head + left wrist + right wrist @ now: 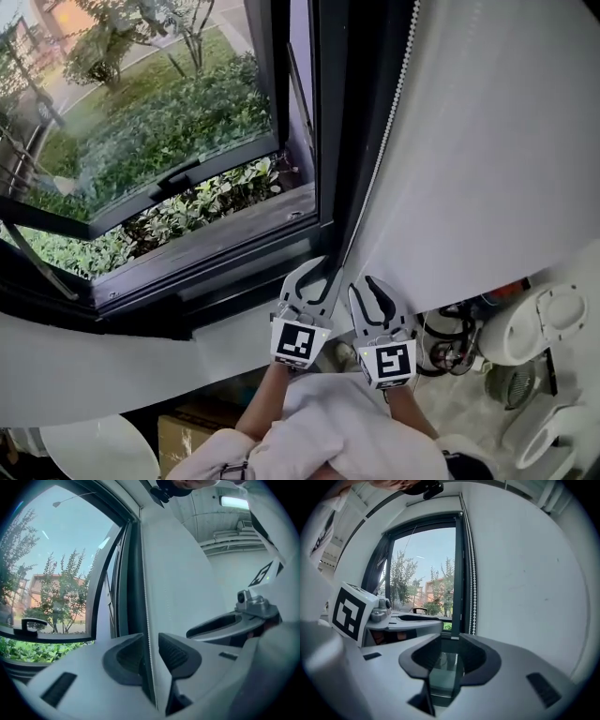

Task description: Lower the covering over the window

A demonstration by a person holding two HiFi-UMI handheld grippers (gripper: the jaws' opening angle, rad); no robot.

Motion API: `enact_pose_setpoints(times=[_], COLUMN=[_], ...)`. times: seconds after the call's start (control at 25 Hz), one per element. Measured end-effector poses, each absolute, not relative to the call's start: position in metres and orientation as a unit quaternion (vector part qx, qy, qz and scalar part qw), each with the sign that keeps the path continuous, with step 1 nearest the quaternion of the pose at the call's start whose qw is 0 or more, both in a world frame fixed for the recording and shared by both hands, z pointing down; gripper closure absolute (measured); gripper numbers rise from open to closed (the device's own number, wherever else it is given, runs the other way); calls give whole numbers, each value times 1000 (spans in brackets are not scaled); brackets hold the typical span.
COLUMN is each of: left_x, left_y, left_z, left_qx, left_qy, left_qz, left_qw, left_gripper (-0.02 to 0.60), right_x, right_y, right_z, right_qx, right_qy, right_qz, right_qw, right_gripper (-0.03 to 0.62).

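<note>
Bead chain [146, 592] upper end: I lose it past the head view's top edge.
Chain's lower end: hidden behind the left gripper [150, 641].
Arms [265, 408]: mostly under the white sleeve [347, 431], cut off at the bottom edge.
Dark floor clutter [452, 345]: too small for me to name.

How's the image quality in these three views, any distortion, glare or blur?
Head view: sharp, daylight on the window, dim below it. Left gripper view: heavy fisheye bends the window frame, corners black. Right gripper view: same vignette, bead chain crisp.
</note>
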State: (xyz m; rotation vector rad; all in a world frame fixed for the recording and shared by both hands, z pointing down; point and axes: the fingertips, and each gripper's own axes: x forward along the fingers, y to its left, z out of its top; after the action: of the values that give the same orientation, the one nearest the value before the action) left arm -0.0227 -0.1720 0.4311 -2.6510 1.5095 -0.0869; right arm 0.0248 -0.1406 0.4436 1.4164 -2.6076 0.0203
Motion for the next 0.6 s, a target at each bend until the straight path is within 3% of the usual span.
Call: enact_pose_setpoints(times=[0.6], left_x=[-6], left_y=[-214], left_z=[434], left_qx=[-883], left_qy=[467], left_qz=[-21], left_qw=[36], left_gripper=[472], right_x=[31], right_y=[-154], right_z=[442], right_qx=[508], right_qy=[-856], right_qz=[9], right_qw=[91], right_gripper=[474])
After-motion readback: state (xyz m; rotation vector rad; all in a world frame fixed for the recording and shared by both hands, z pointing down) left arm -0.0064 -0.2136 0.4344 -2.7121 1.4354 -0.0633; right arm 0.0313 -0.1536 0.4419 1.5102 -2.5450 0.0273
